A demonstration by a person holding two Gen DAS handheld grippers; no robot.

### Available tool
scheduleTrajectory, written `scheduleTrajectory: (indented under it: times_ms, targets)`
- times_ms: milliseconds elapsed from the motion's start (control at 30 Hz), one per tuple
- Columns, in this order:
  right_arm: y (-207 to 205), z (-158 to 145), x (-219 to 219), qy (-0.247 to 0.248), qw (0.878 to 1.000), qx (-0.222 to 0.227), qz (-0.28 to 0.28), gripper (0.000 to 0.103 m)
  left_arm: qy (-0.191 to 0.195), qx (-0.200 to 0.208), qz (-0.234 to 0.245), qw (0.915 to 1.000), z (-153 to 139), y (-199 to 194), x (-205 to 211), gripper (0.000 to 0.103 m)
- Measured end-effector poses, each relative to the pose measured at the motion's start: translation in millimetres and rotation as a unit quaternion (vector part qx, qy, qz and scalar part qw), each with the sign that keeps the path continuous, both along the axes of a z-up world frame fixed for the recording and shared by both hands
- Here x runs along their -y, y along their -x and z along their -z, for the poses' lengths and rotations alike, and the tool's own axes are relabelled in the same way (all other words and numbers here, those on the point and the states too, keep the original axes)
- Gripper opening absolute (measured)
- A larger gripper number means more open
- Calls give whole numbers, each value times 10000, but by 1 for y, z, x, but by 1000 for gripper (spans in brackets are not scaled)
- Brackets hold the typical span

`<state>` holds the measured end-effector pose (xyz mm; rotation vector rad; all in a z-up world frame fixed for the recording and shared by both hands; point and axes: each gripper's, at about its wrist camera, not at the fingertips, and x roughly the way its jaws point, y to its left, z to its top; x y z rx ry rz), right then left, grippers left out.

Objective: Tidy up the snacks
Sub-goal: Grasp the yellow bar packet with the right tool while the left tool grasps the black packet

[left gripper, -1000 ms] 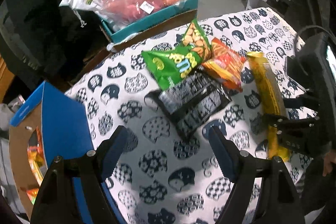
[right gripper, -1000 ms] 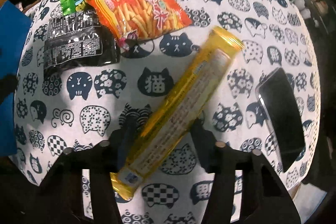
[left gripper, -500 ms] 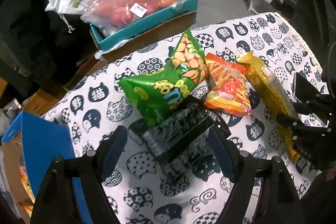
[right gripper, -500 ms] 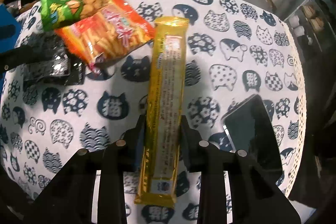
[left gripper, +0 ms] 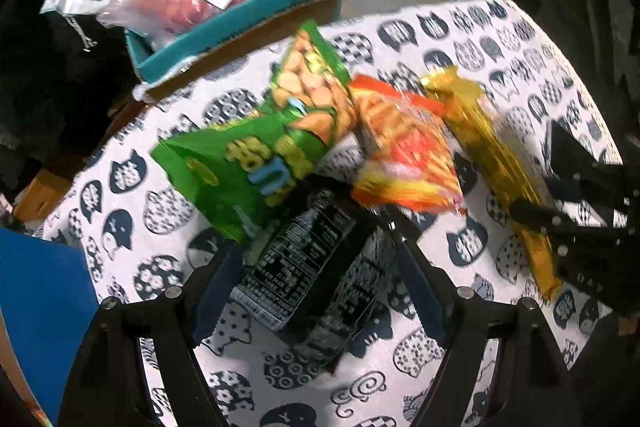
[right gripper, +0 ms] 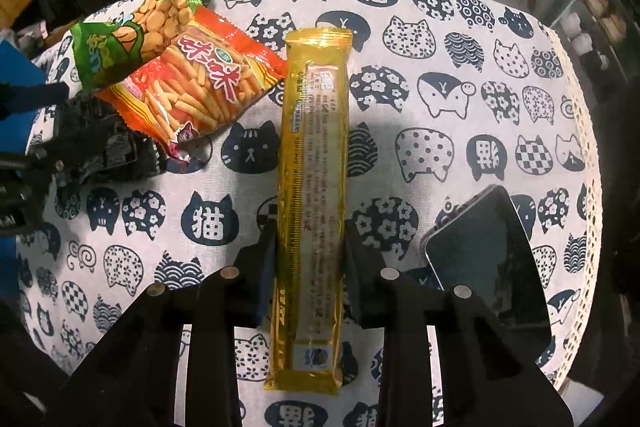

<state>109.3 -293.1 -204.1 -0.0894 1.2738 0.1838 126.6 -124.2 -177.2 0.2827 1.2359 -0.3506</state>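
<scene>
My right gripper (right gripper: 308, 259) is shut on a long yellow snack packet (right gripper: 316, 187), pads on both sides of its lower half, the jaws easing open a little; the packet is seen too in the left wrist view (left gripper: 480, 131). My left gripper (left gripper: 320, 287) is open and points down over a black snack packet (left gripper: 312, 267), which lies between its fingers without being pressed. A green bag of round crackers (left gripper: 248, 163) overlaps the black packet's far end. An orange bag of stick snacks (left gripper: 404, 151) lies between the green bag and the yellow packet.
A cat-print cloth (right gripper: 440, 99) covers the round table. A dark phone (right gripper: 484, 259) lies near its right edge. Behind the table a teal box (left gripper: 240, 23) holds plastic bags. A blue carton (left gripper: 40, 307) stands at the left. Shelves stand at the back right.
My right gripper shut on the yellow packet and turned it from slanted to straight. My left gripper moved in and down, so the black packet now lies between its fingers.
</scene>
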Motion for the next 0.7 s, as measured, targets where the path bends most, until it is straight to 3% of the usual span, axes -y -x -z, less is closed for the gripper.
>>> scheduleTrajectory:
  times_ms: [233,400,700]
  targets:
    - [4,2,8,-40,10000,-41,11,33,10,-248,162,9996,9,15,11,81]
    - [7,6,6,51,10000,6,-10,52,-45,-380,136,9992,15,18,21,87]
    - [13,18,-2,107,9996,209,127,52,-403,-347,-32,9986,31,10,32,88]
